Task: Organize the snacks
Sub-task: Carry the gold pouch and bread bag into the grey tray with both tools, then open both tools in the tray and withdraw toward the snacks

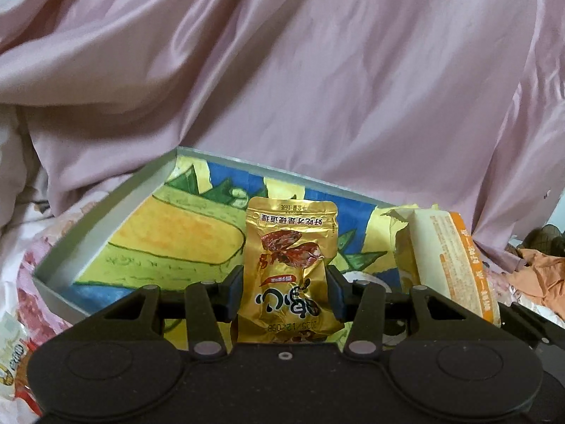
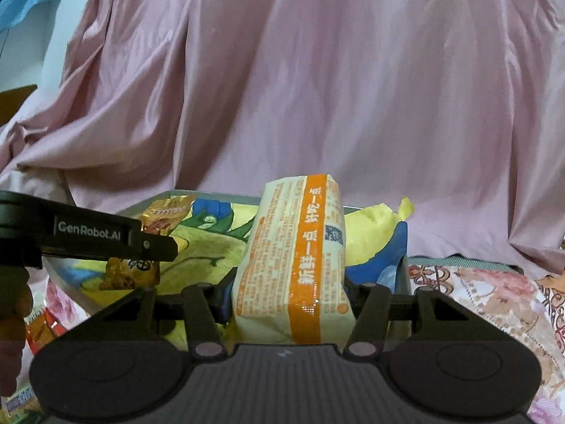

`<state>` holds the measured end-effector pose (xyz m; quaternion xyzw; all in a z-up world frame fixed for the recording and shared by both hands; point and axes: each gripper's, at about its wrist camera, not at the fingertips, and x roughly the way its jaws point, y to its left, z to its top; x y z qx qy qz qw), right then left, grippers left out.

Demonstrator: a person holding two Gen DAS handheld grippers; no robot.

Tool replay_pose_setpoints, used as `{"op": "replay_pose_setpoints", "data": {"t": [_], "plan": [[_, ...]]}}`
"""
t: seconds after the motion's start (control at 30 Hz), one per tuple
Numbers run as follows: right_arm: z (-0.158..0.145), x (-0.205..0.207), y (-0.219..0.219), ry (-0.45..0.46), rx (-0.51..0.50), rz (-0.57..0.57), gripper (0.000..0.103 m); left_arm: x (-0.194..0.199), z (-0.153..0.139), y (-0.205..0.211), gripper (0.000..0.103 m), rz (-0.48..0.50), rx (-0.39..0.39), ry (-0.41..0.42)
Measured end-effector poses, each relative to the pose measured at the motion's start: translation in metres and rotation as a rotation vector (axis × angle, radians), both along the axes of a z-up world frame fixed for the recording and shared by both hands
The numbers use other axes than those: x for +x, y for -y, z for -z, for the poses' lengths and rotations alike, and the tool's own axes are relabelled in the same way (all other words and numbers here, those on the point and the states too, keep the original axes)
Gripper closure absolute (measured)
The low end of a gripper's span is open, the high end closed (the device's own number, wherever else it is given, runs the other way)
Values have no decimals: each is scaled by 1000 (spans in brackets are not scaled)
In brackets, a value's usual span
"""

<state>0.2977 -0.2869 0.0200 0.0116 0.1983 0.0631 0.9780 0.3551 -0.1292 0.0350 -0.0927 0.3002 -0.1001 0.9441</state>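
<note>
Snacks are in both grippers, over an open box. Behind everything hangs a large pink cloth, full of folds, and it fills the upper part of both views. Under it lies a floral sheet, which shows at the right of the box in the right wrist view.

The box is shallow, with grey walls and a bright picture in yellow, blue and green on its floor. It rests on the sheet, in front of the cloth.

The cream pack, with an orange band and a QR code, stands upright between the jaws of the right gripper, which are closed on its two sides. It is above the right part of the box.

The gold pouch is smaller, and its print is upside down. The jaws of the left gripper press it from both sides, above the middle of the box.

More small packets lie on the sheet at the left, partly hidden.
</note>
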Motion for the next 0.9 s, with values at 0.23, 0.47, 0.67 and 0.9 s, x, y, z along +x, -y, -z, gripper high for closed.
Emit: {"op": "replay_pose_setpoints", "data": {"t": [0.23,0.47,0.67,0.9], "plan": [[6,2,3,-20,-1,4,43,6,7,2,51,4,6,-39],[-2,-9,1,25,-18,10,28,0,2,-7,32,-26,-25,-36],[-20,-30,0,76,-31,8,15,-20,-16,-17,13,-46,-71,9],[-42,-66,-1,148,-45,19,0,-58,-38,-34,1,-91,-106,85]]}}
